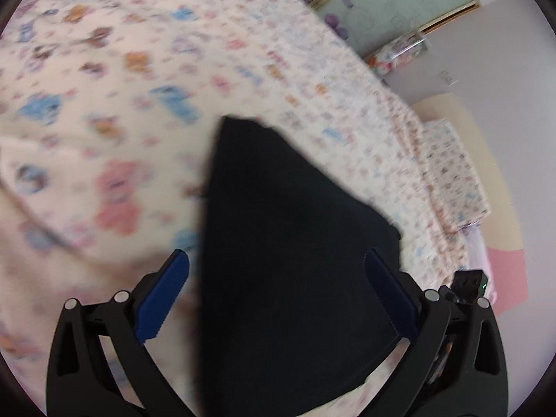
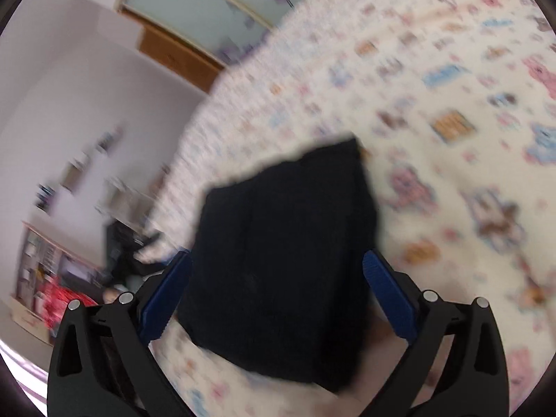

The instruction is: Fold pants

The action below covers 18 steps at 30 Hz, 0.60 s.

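Note:
The black pants (image 1: 288, 243) lie on a bed with a cartoon-print sheet (image 1: 121, 104). In the left wrist view they form a long dark wedge running away between my fingers. My left gripper (image 1: 276, 264) is open, its blue pads on either side of the cloth and above it. In the right wrist view the pants (image 2: 281, 260) look like a compact folded block. My right gripper (image 2: 276, 267) is open, its blue pads flanking the block without pinching it. Both views are blurred by motion.
The bed's far edge meets a pillow (image 1: 451, 170) and a pale wall. A wardrobe with floral glass doors (image 2: 208, 7) stands behind. A shelf with clutter (image 2: 45, 271) is at the left of the right wrist view. My other gripper (image 1: 469, 285) shows at the right.

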Each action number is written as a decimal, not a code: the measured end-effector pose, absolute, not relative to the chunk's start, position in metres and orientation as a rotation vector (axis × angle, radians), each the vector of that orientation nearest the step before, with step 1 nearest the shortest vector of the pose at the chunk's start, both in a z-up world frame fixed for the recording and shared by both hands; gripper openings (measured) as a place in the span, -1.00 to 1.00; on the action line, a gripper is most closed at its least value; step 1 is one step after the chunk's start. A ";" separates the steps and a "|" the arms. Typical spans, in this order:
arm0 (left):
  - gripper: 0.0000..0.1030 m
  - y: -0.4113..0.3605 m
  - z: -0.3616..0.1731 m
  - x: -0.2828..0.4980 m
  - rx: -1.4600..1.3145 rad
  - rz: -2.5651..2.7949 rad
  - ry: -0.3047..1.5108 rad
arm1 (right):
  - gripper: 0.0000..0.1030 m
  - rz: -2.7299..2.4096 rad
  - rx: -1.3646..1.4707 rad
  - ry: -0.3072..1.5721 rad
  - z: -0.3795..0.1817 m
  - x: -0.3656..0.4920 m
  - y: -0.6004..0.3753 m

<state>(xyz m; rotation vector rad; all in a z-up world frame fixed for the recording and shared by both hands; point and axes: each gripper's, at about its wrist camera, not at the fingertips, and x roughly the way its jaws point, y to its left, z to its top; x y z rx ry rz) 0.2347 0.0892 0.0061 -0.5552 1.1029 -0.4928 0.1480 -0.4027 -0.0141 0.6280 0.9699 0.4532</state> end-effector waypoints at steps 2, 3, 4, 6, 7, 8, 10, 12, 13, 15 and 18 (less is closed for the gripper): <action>0.96 0.098 -0.002 0.233 -0.528 -0.466 1.135 | 0.90 0.464 0.629 1.012 -0.023 0.149 -0.401; 0.96 0.100 -0.007 0.233 -0.534 -0.466 1.153 | 0.90 0.484 0.643 1.030 -0.029 0.148 -0.400; 0.96 0.103 -0.013 0.232 -0.557 -0.480 1.181 | 0.90 0.502 0.651 1.045 -0.033 0.150 -0.398; 0.96 0.100 -0.022 0.233 -0.574 -0.501 1.219 | 0.90 0.509 0.639 1.058 -0.034 0.153 -0.394; 0.96 0.096 -0.026 0.234 -0.552 -0.497 1.236 | 0.90 0.513 0.637 1.064 -0.035 0.156 -0.392; 0.96 0.091 -0.029 0.234 -0.525 -0.493 1.247 | 0.90 0.512 0.636 1.070 -0.036 0.156 -0.391; 0.96 0.085 -0.030 0.234 -0.492 -0.485 1.256 | 0.90 0.504 0.616 1.095 -0.039 0.160 -0.387; 0.96 0.083 -0.031 0.236 -0.484 -0.480 1.267 | 0.90 0.494 0.601 1.121 -0.043 0.167 -0.382; 0.96 0.082 -0.031 0.237 -0.484 -0.481 1.273 | 0.91 0.492 0.596 1.127 -0.045 0.171 -0.378; 0.96 0.078 -0.031 0.238 -0.483 -0.494 1.287 | 0.91 0.495 0.579 1.133 -0.042 0.172 -0.370; 0.96 0.066 -0.030 0.237 -0.515 -0.586 1.316 | 0.92 0.567 0.558 1.106 -0.030 0.164 -0.359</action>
